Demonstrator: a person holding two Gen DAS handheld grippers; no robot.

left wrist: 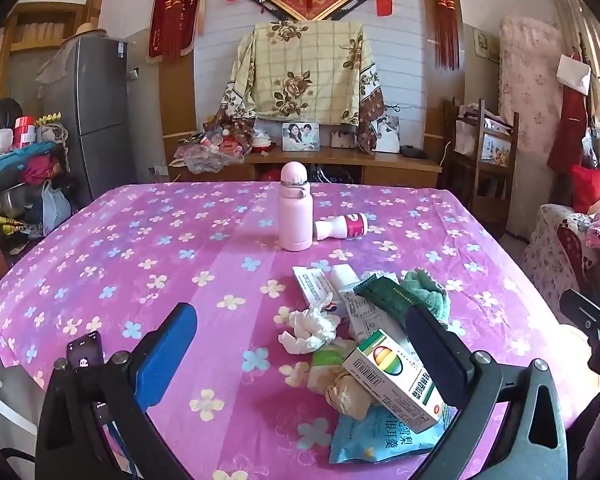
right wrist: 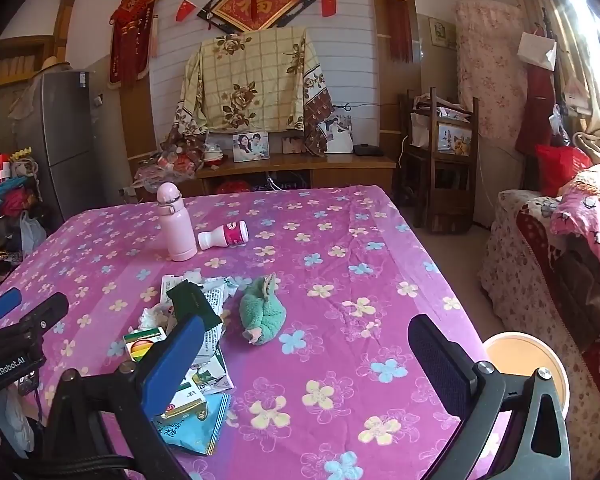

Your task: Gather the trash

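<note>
A pile of trash lies on the pink flowered tablecloth [left wrist: 140, 248]: a crumpled white tissue [left wrist: 310, 328], a rainbow-logo medicine box [left wrist: 396, 376], a blue packet [left wrist: 376, 436], a dark green wrapper [left wrist: 384, 292] and a brown paper ball [left wrist: 348, 396]. My left gripper [left wrist: 304, 342] hovers open over the pile's near side, holding nothing. My right gripper [right wrist: 306, 346] stands open above bare cloth right of the pile [right wrist: 192, 320], just short of a green plush toy [right wrist: 262, 314]. The left gripper [right wrist: 26, 306] also shows at the left edge of the right wrist view.
A pink flask [left wrist: 295, 208] stands mid-table with a small white bottle [left wrist: 342, 227] lying beside it. A round orange-lined bin [right wrist: 528, 364] sits below the table's right edge. A sofa [right wrist: 560, 264] is on the right, a fridge [left wrist: 96, 108] on the left and a wooden cabinet [left wrist: 340, 160] behind.
</note>
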